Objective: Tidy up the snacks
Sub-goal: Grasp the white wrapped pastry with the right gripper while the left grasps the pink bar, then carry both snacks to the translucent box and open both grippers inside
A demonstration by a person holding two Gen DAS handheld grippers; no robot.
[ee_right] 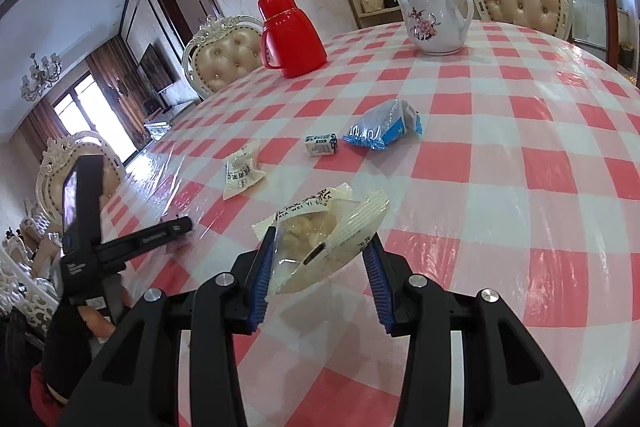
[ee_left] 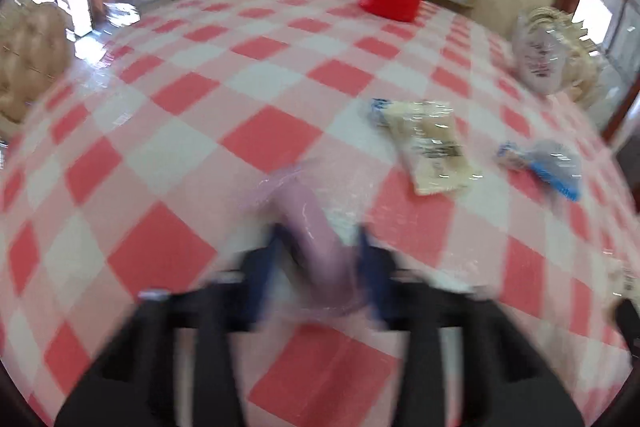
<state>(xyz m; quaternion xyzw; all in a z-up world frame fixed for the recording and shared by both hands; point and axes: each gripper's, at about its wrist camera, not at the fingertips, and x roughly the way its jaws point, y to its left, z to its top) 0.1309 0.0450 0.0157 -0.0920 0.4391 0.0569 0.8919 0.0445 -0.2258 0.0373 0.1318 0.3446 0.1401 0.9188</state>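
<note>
Both pairs of jaws are clenched on snacks: the left gripper (ee_left: 320,259) pinches a pink packet (ee_left: 316,227), blurred, low over the table (ee_left: 168,147); the right gripper (ee_right: 320,263) grips a clear bag (ee_right: 320,239) of pale pieces. Nearer than the red flask (ee_right: 290,35) lie a white packet (ee_right: 242,171), a small box (ee_right: 320,143) and a blue bag (ee_right: 386,126). These wrappers look light, soft and slippery; I would take them by a crimped end, gently, since the contents seem crushable.
</note>
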